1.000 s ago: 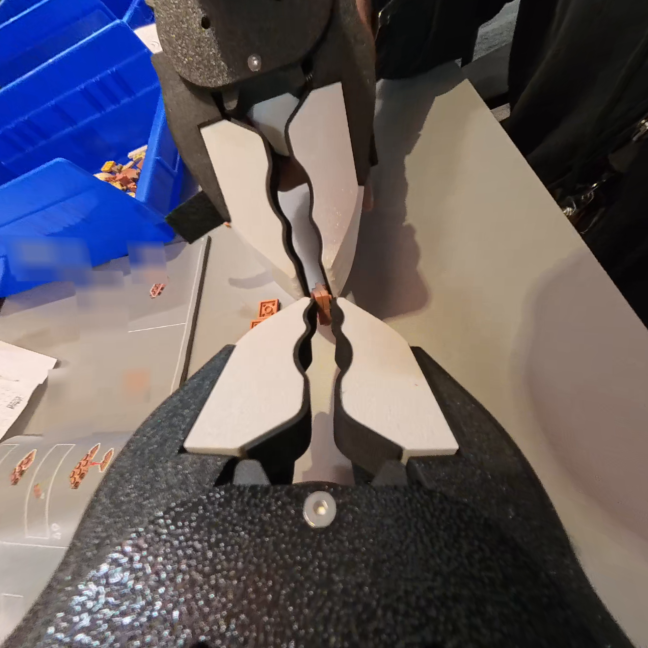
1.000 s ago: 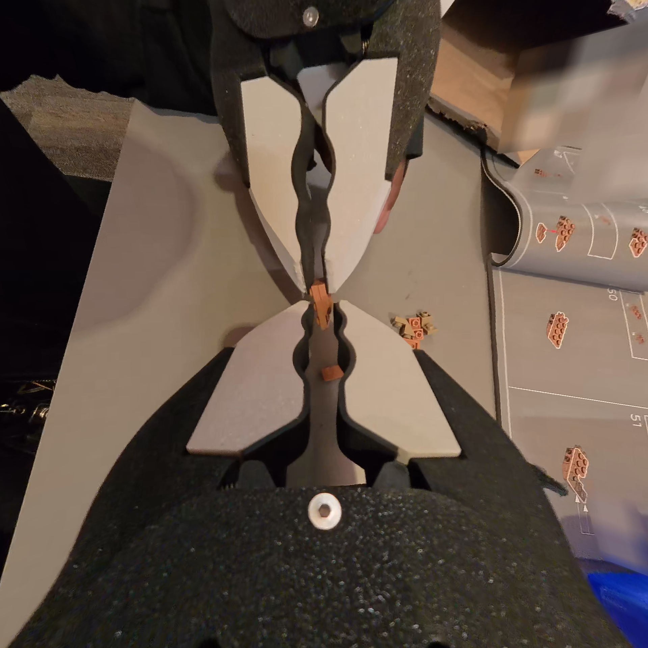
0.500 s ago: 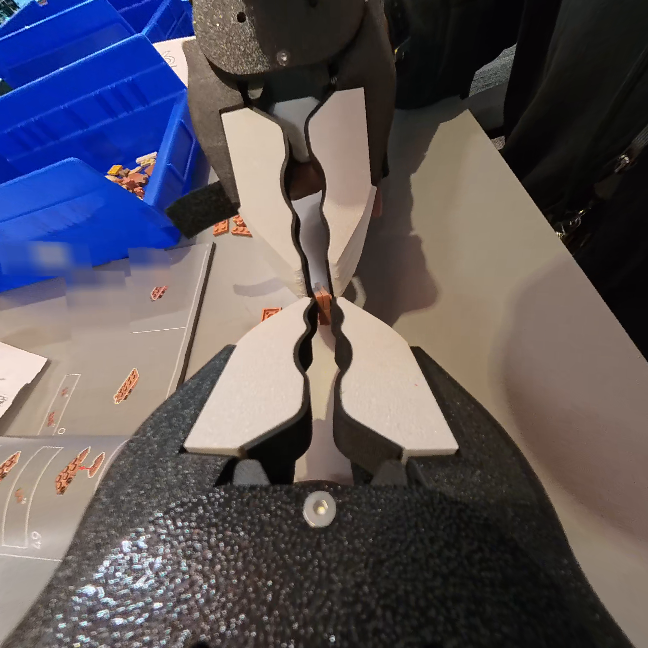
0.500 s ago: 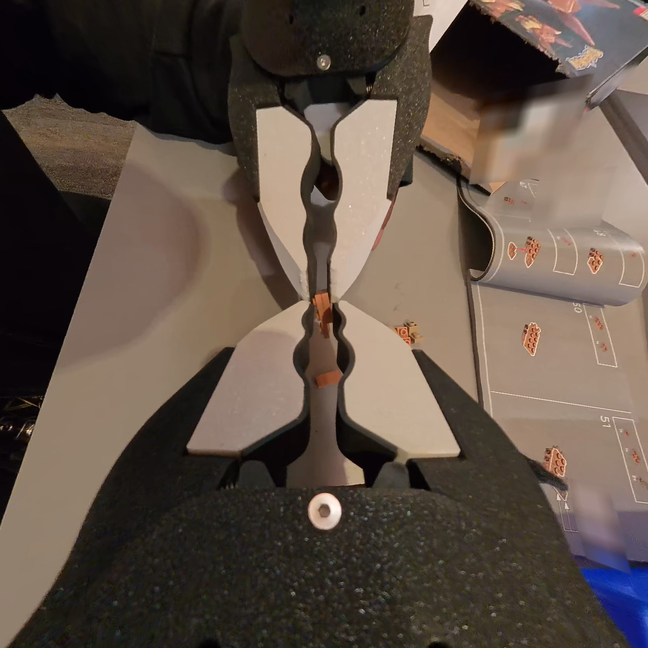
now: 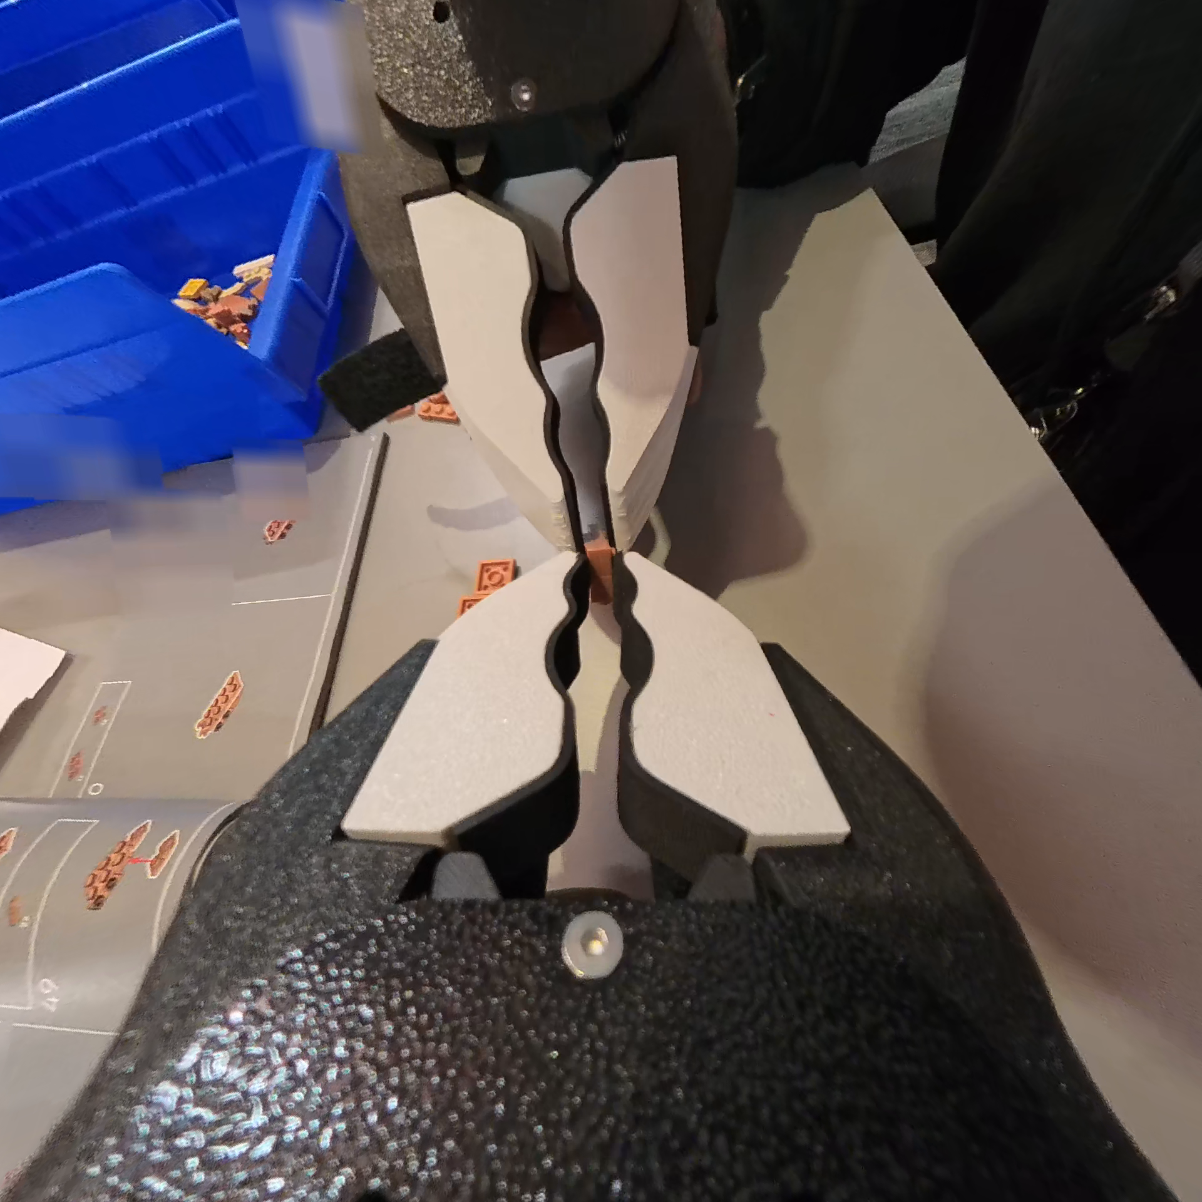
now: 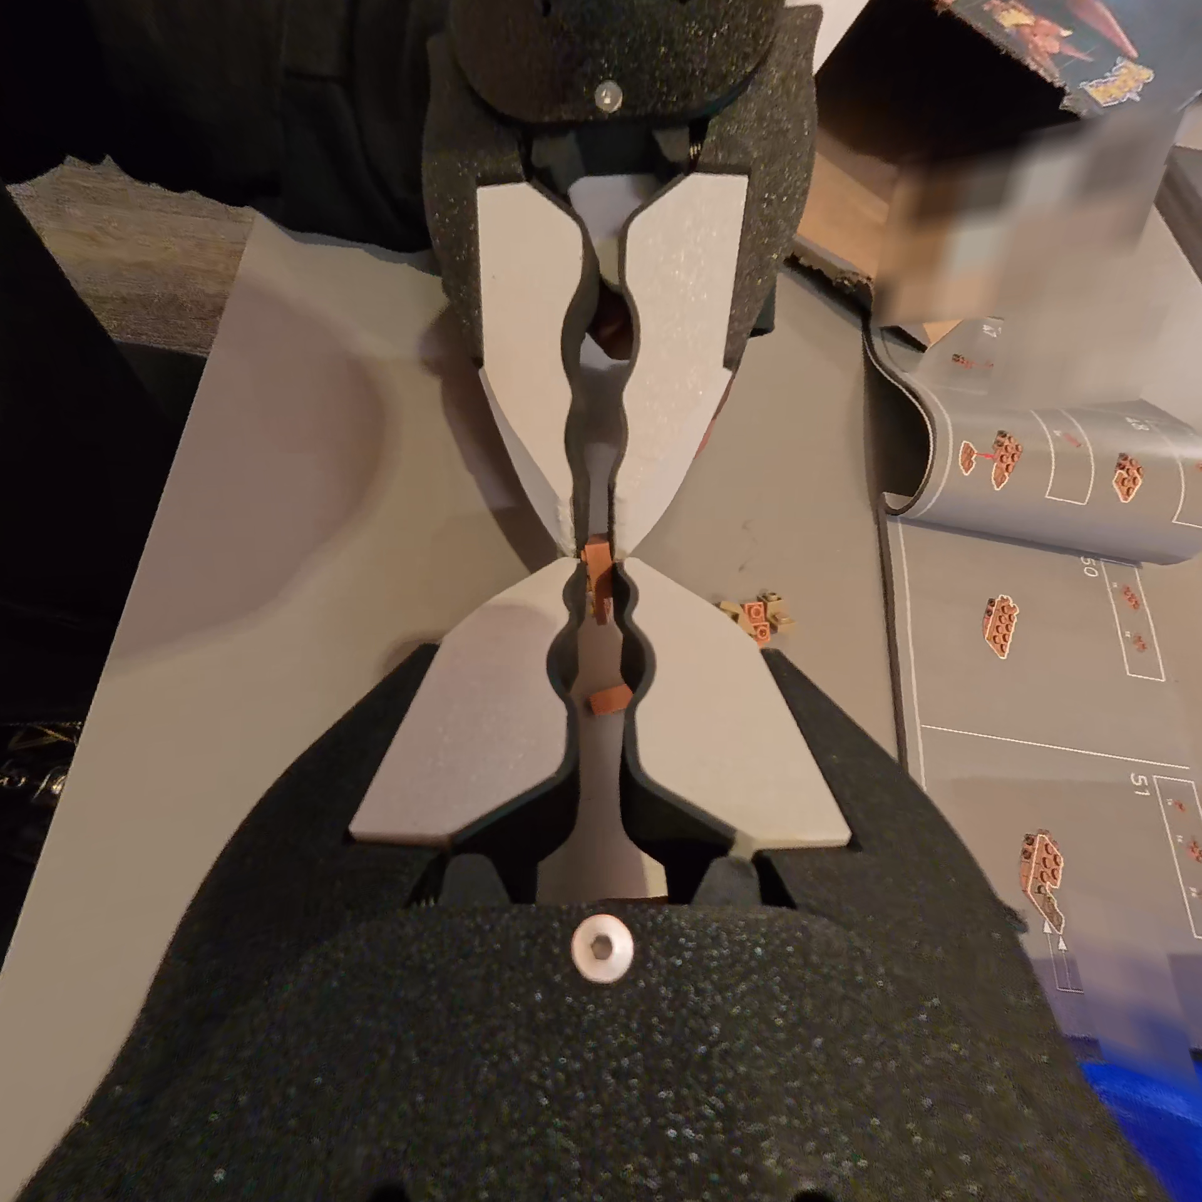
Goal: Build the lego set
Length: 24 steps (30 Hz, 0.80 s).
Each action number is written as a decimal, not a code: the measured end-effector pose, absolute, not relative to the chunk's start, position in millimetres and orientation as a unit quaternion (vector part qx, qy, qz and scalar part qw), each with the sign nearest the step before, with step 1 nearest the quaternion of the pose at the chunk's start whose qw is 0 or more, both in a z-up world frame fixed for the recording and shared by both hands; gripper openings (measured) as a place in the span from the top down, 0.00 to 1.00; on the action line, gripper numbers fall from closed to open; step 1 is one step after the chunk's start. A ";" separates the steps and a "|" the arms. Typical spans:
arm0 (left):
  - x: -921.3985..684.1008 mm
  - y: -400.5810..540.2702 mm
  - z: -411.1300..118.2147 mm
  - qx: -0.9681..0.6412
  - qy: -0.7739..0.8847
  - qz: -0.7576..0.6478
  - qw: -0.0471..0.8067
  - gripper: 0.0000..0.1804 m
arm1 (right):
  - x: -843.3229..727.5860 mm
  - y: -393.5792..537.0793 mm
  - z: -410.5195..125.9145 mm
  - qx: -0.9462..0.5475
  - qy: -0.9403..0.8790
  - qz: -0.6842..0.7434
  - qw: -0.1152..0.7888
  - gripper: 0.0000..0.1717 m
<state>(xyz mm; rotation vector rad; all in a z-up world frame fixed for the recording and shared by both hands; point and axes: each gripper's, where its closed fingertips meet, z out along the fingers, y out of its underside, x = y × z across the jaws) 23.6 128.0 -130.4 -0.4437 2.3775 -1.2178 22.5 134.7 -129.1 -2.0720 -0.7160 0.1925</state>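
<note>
A pale grey table (image 5: 845, 455) carries both views, with a dark grey instruction mat (image 6: 1041, 650) printed with brick diagrams along one side and blue bins (image 5: 130, 195) behind it.

The left tool (image 5: 598, 572) is closed on a small reddish-brown brick piece (image 5: 600, 575), both tips pressing its sides. The right tool (image 6: 595, 572) meets it tip to tip and is closed on the other end of the same brown brick piece (image 6: 597, 566); a second ago its tips stood a little wider around the piece, and they have since narrowed onto it. The pair is held above the table, and the cameras now sit farther from the surface than before: more of the mat and its curled-up edge (image 6: 975, 468) has come into sight in the right wrist view.

Beneath the right tool, a loose brown brick (image 6: 608, 701) lies on the table between its fingers, as it did earlier. Just beside are a small heap of tan and orange bricks (image 6: 761, 618), and in the left wrist view two flat orange plates (image 5: 494, 575). One bin holds mixed bricks (image 5: 224, 302). A cardboard box (image 6: 910, 162) stands behind the mat.
</note>
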 end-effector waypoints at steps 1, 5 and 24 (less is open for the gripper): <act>25.2 129.5 -129.7 -0.163 0.855 -0.441 0.219 0.96 | 23.6 136.0 -128.1 -0.839 -0.283 0.080 0.458 0.96; 26.7 133.5 -121.2 -0.170 0.838 -0.469 0.223 0.96 | 23.8 135.1 -121.5 -0.832 -0.267 0.105 0.476 0.89; 17.5 124.1 -114.4 -0.153 0.819 -0.522 0.182 0.96 | 16.5 131.2 -116.6 -0.817 -0.284 0.119 0.488 0.96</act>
